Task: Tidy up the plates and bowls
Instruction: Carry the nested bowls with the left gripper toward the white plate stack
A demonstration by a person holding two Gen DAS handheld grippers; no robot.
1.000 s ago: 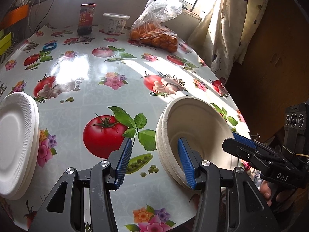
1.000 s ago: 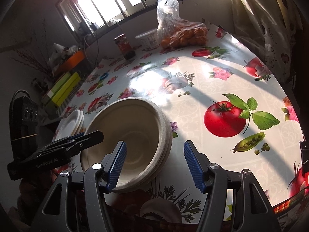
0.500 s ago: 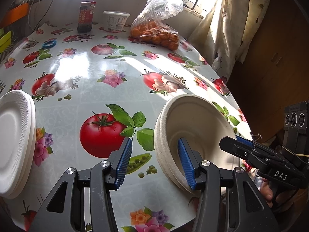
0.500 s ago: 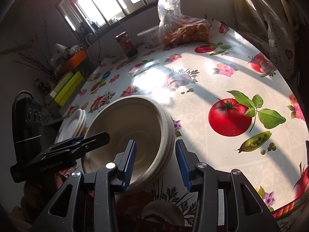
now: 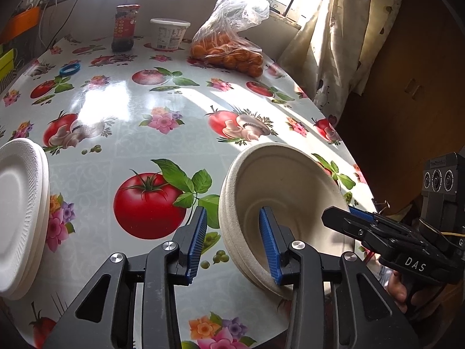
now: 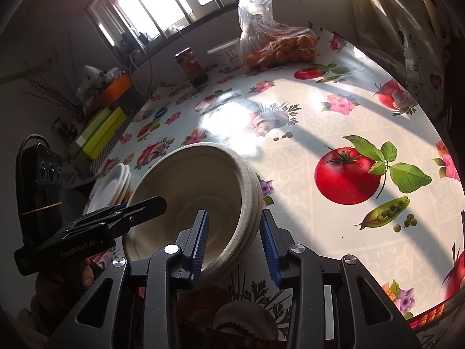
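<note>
The sorting looks well along: the white plates sit in one pile well off to the left of the left fingers, and the beige bowls are nested in one stack near the tabletop edge. What seems left is moving or squaring up that bowl stack.

Both grippers straddle its rim from opposite sides. The left gripper has one finger inside the top bowl and one outside; its fingers have just been closing, and a gap remains on the outer side. The right gripper has likewise just been narrowing around the rim, close but not clearly pressing. Both point downward at a slant, a hand behind each.
</note>
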